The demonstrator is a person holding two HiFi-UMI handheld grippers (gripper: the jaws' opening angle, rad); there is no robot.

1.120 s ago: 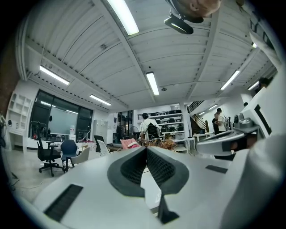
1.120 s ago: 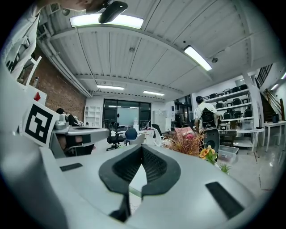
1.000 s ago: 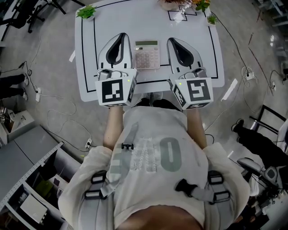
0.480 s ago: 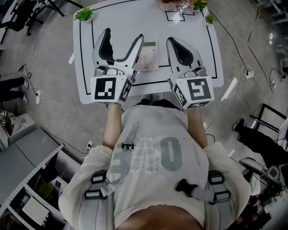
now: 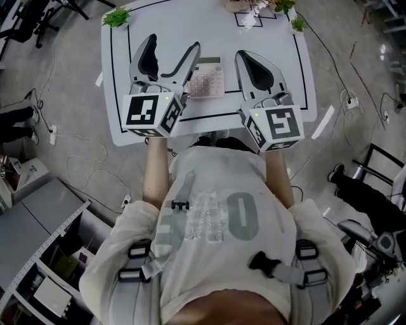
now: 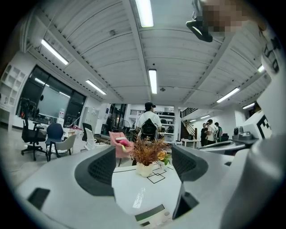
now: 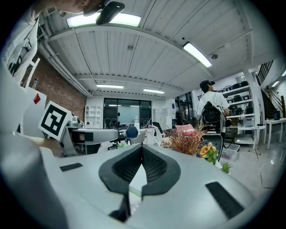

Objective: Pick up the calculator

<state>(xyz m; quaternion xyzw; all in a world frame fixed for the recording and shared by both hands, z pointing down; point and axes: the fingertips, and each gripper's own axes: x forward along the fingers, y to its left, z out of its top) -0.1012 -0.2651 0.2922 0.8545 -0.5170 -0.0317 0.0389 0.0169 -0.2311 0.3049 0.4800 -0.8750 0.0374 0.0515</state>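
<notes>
Plants (image 5: 118, 17) sit along the far edge of the table (image 5: 292, 57), clear of the calculator (image 5: 208, 79) mid-table, its display end and long axis pointing away from you, between your left gripper (image 5: 172, 44), jaws spread wide, and your right gripper (image 5: 244, 57), jaws pressed together on nothing.

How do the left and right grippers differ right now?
The left gripper has jaws wide apart; the right gripper has them together. One jaw of the left gripper overlaps the calculator; the right gripper stands beside it, apart. Both point along the white table, holding nothing.
</notes>
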